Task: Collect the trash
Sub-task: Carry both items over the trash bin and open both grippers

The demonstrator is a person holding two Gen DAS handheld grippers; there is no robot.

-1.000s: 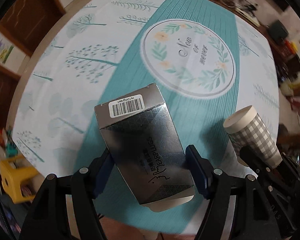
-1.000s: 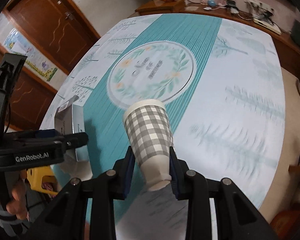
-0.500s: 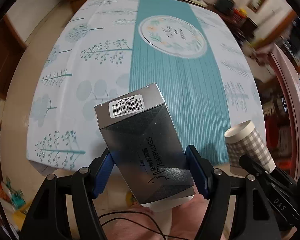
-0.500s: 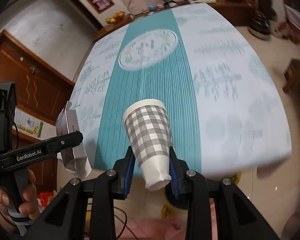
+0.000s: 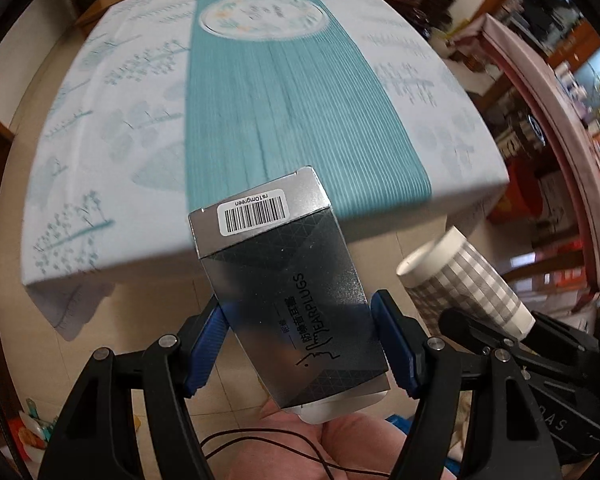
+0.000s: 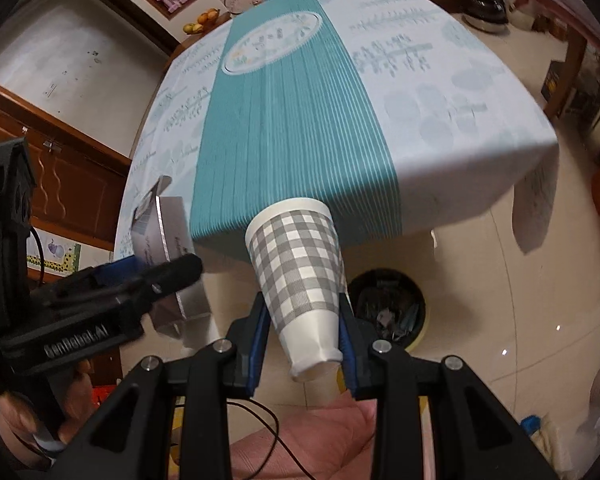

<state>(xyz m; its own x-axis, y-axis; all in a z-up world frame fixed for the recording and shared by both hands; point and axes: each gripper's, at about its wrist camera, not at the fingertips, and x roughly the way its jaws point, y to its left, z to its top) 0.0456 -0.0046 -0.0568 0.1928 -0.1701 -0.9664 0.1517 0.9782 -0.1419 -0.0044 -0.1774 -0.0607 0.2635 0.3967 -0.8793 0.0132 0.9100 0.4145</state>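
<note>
My left gripper [image 5: 296,320] is shut on a silver and black earplugs box [image 5: 276,280] with a barcode label, held in the air past the table's near edge. In the right wrist view the same box [image 6: 164,232] shows at the left, clamped in that left gripper [image 6: 172,272]. My right gripper [image 6: 302,316] is shut on a grey-checked paper cup [image 6: 296,248], its blue pads pressing the cup's lower part. The cup [image 5: 460,280] also appears at the right of the left wrist view. On the floor just right of the cup stands a dark round trash bin [image 6: 388,308] with scraps inside.
The table [image 6: 460,112] has a white and teal cloth, and its near edge lies just ahead of both grippers. Beige tiled floor [image 6: 500,300] spreads below. A wooden cabinet [image 6: 72,168] stands at the left. A person's hand [image 6: 24,420] holds the left gripper.
Both grippers have drawn back from over the table to beyond its near edge, rolling as they went. The floor and the trash bin have come into view. Both grips are unchanged.
</note>
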